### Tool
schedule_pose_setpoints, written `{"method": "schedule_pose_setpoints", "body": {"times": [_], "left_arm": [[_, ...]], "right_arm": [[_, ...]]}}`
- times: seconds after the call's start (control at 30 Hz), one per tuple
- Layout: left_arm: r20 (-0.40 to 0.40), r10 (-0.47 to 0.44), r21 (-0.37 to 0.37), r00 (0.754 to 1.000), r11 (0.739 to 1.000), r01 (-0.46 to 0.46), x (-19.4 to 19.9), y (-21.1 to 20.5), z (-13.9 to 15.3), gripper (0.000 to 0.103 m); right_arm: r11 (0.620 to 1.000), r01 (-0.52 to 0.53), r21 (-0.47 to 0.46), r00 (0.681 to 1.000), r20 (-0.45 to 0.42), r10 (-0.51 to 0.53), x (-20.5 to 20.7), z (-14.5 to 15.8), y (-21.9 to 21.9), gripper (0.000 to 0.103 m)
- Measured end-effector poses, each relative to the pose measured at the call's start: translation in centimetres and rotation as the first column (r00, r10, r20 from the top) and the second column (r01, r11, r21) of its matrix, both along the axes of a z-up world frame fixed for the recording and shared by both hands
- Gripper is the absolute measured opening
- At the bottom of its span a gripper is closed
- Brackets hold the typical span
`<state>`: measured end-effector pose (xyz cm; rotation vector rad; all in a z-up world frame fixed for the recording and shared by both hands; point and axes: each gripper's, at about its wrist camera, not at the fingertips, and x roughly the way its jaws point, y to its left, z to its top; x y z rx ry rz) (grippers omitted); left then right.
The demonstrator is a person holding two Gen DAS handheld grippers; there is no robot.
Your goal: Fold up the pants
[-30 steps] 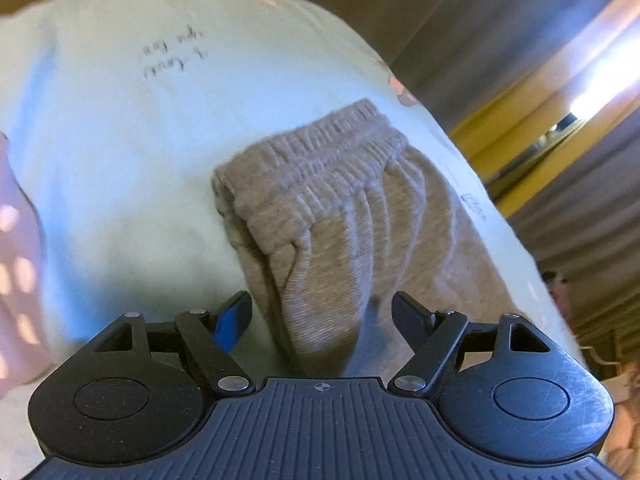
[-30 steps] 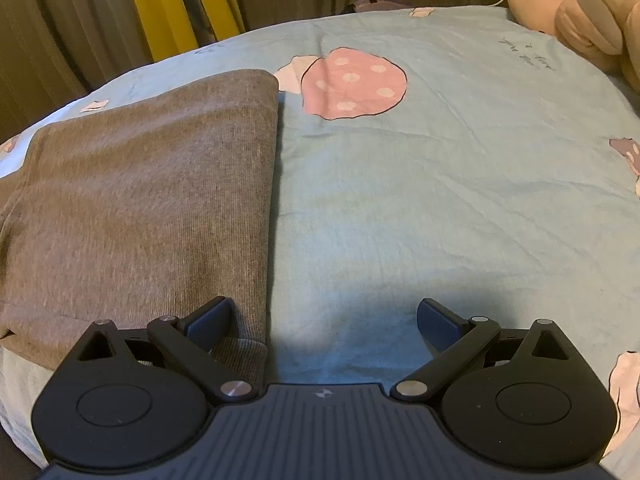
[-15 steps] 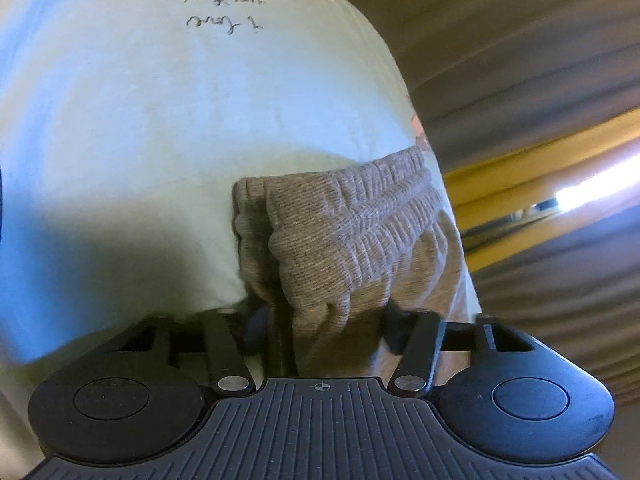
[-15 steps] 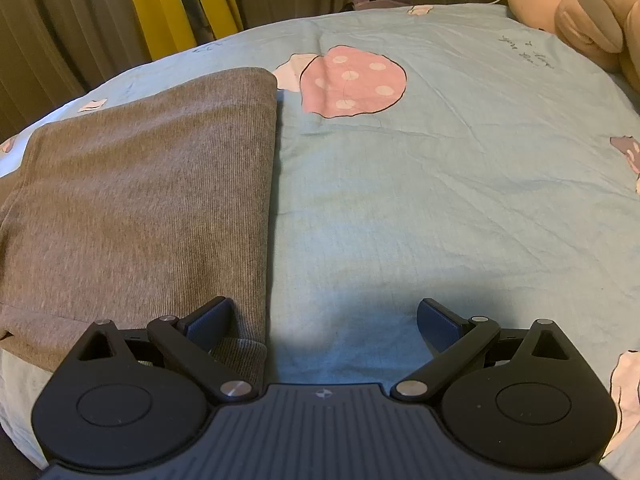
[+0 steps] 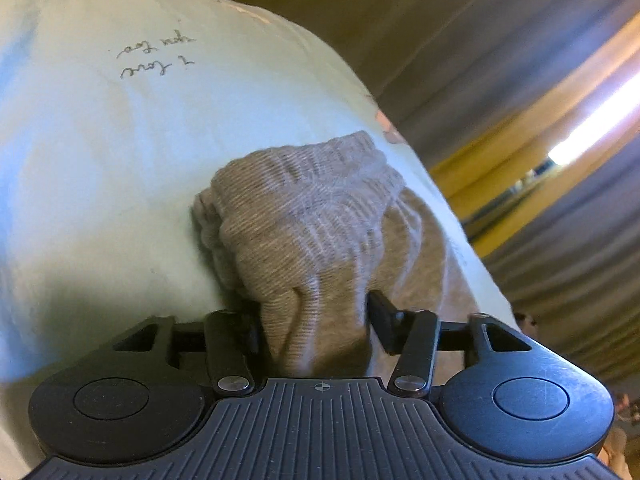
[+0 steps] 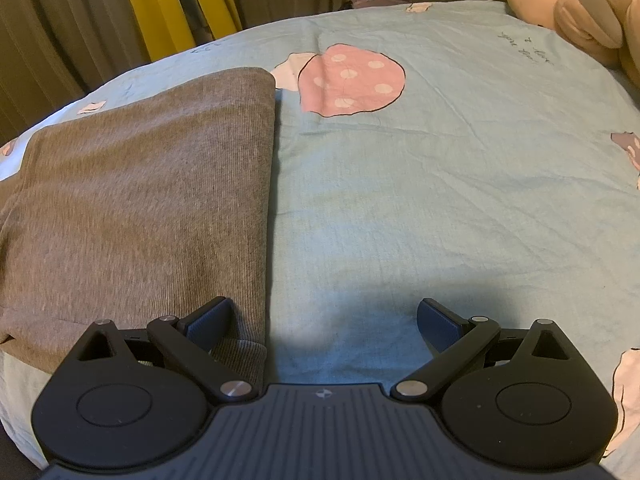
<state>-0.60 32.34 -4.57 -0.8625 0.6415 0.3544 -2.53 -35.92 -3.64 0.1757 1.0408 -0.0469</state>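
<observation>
The grey-brown pants (image 5: 304, 208) lie on a light blue bedsheet (image 5: 100, 160). In the left wrist view their ribbed elastic waistband is bunched up between my left gripper's (image 5: 314, 308) fingers. The jaws are closing, and the pads press on the fabric from both sides. In the right wrist view the pants (image 6: 152, 208) lie flat and folded lengthwise on the left of the bedsheet (image 6: 440, 200). My right gripper (image 6: 325, 306) stands open over the pants' near right corner. Its left finger (image 6: 208, 320) is above the cloth and its right finger over bare sheet.
A pink spotted mushroom print (image 6: 352, 80) marks the sheet beyond the pants. A tan plush toy (image 6: 592, 12) lies at the far right of the bed. Brown curtains and a yellow strip (image 6: 152, 8) stand behind the bed's far edge.
My left gripper closed from wide open onto the waistband and gathered it into a bunch, and its view swung. The right gripper and the flat part of the pants stayed still.
</observation>
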Motion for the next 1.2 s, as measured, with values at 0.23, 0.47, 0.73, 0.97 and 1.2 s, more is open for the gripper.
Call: {"method": "schedule_pose_setpoints", "body": {"times": [0.23, 0.47, 0.73, 0.97, 1.2], "left_arm": [[0.059, -0.061, 0.162, 0.996, 0.986, 0.051, -0.6, -2.1, 3.9, 0.025], [0.159, -0.262, 0.429, 0.952, 0.887, 0.173, -0.9, -7.6, 11.4, 0.025], [0.185, -0.699, 0.736, 0.691, 0.565, 0.374, -3.0, -24.2, 17.5, 0.026], [-0.224, -0.848, 0.724, 0.481, 0.186, 0.664, -3.3, -38.4, 9.9, 0.056], [-0.392, -0.813, 0.579, 0.43, 0.146, 0.802, -5.2, -36.7, 7.3, 0.081]], "right_arm": [[1.0, 0.001, -0.01, 1.0, 0.003, -0.001, -0.2, 0.1, 0.2, 0.099], [1.0, 0.0, -0.003, 1.0, 0.003, 0.0, -0.1, 0.1, 0.0, 0.099], [1.0, 0.001, -0.002, 1.0, 0.004, -0.001, -0.2, 0.2, 0.0, 0.099], [1.0, 0.01, -0.009, 1.0, 0.012, -0.01, -0.6, 0.4, 0.0, 0.099], [0.995, 0.058, -0.08, 0.994, 0.097, -0.05, -1.8, 1.6, 0.3, 0.099]]}}
